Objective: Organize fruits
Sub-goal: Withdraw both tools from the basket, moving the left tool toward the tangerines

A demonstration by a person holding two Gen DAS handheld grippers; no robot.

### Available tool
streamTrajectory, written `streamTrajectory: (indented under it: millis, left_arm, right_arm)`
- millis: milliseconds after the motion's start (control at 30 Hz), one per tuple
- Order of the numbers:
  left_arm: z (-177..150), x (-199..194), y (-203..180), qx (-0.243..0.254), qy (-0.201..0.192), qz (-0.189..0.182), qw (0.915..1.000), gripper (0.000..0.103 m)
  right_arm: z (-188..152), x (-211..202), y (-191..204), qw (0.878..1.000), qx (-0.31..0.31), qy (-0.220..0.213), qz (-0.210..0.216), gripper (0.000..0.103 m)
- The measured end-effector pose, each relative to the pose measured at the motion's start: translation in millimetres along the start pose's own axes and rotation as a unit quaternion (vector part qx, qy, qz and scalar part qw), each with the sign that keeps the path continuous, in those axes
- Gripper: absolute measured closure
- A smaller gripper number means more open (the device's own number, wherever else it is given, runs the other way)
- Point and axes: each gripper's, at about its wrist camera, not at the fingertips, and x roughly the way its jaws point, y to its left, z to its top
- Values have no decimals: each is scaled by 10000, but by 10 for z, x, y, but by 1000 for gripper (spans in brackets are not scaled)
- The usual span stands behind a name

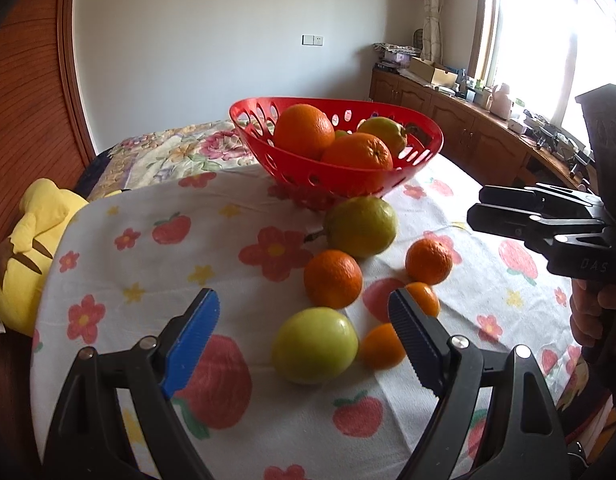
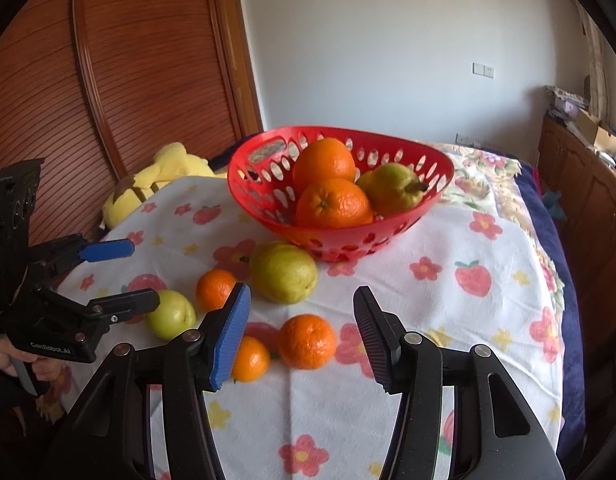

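Resting in basket (image 2: pixel 244 184): two oranges (image 2: pixel 334 204); both grippers' fingers (image 2: pixel 231 332) spread, empty.

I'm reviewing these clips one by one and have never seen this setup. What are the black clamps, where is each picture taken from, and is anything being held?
No robot here: a person holds a hand-held gripper in each hand, with a camera on each looking along its fingers. One picture is from the left hand-held gripper, the other from the right hand-held gripper. Both are open and hold nothing. On the flowered tablecloth stands a red basket containing oranges and a pear. Loose in front lie a large pear, a green apple and four oranges.
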Motion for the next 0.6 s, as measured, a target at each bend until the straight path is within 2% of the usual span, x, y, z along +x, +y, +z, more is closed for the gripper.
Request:
streamTrajectory:
  millis: [233, 600]
  left_arm:
    - [-87, 45, 13, -54, -20, 33, 10000, 17]
    - [-256, 108, 29, -137, -122, 29, 9998, 17]
  right_arm:
    - [-127, 143, 25, 9996, 68, 163, -198, 49]
    - [-248, 380, 37, 9985, 223, 416, -273, 51]
